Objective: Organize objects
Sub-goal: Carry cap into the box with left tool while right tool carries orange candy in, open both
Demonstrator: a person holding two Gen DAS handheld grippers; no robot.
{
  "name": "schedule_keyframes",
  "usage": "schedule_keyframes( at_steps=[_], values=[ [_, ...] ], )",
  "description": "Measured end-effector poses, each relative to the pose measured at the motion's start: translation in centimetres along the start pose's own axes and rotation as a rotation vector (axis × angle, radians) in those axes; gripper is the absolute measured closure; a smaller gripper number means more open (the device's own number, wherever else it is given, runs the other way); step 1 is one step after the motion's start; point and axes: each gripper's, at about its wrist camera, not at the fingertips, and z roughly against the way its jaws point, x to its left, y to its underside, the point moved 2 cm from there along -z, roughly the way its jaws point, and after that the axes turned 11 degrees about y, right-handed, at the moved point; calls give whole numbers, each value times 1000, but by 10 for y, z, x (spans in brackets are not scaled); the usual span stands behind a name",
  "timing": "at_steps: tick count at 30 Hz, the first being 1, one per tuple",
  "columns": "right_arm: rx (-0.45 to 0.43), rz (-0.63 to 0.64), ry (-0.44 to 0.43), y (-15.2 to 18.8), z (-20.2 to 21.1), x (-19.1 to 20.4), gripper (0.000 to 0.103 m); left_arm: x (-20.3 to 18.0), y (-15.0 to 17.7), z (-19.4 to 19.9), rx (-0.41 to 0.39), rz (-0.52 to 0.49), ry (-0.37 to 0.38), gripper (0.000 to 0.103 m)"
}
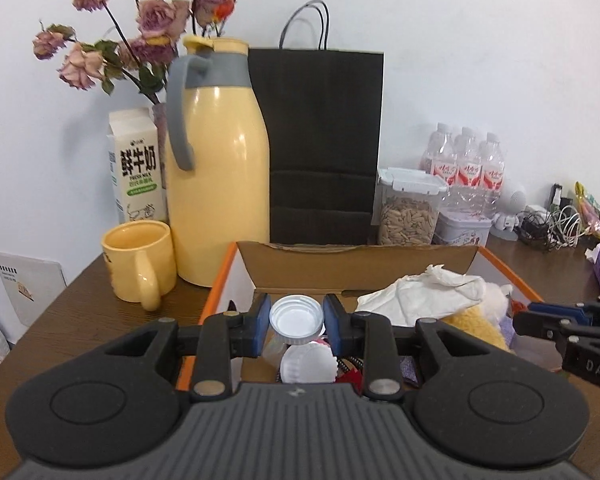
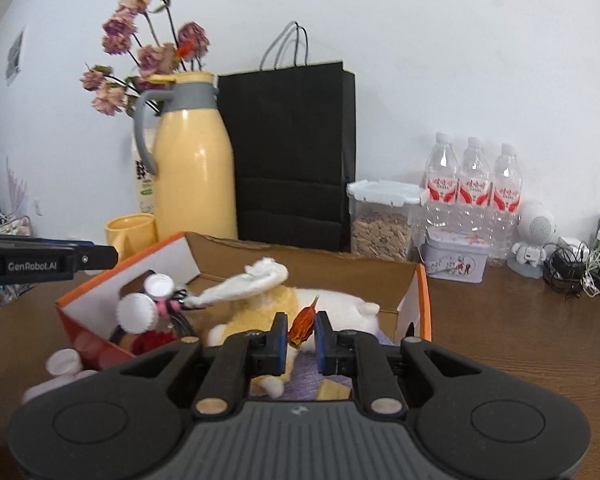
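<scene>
Brown wood-grain bench (image 1: 80, 320) against a white wall, carrying an open cardboard box with orange edges and white sides (image 1: 216, 292), which holds the loose items. Left tongs (image 1: 297, 322): black frame, blue pads, closed on a white ribbed plastic screw cap (image 1: 297, 320) held over the box with its hollow side toward the camera; a second white cap with a crimped edge (image 1: 308, 362) lies just below it inside the box. The side of these tongs, seen from the right wrist view, reads "GenRobot.AI". Right tongs (image 2: 302, 330): same build, closed on a small dried orange-red flower or leaf (image 2: 302, 322), held above a yellow-and-white plush toy (image 2: 268, 308) lying in the box; the arm of these tongs, seen from the left wrist view, shows the letters "DAS". A crumpled white tissue (image 1: 424, 292) rests on top of the plush toy. Behind the box, left to right: white milk carton (image 1: 134, 168) printed "鲜牛奶" with "FRESH MILK" beneath; pale yellow ceramic mug with handle (image 1: 140, 264); tall pale yellow thermos jug with grey handle and collar (image 1: 216, 160); dried pink-mauve roses (image 1: 152, 20) behind the jug; black paper carrier bag with grey cord handles (image 1: 320, 140); clear clip-lid container of seeds (image 1: 408, 208); decorated white tin (image 1: 462, 228); shrink-wrapped pack of clear water bottles with red-and-white labels (image 1: 464, 164), lettering too small to read; small white robot-shaped figure (image 2: 534, 236); tangle of black and white cables (image 1: 552, 228).
</scene>
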Motion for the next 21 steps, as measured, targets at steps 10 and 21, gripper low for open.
schedule_keyframes(
  at_steps=[10,21],
  values=[
    [50,-7,-2,16,-18,-4,90,7,9,-22,40,-18,15,73],
    [39,-26,45,18,-12,-9,52,-3,12,-4,-24,-82,-29,11]
  ],
)
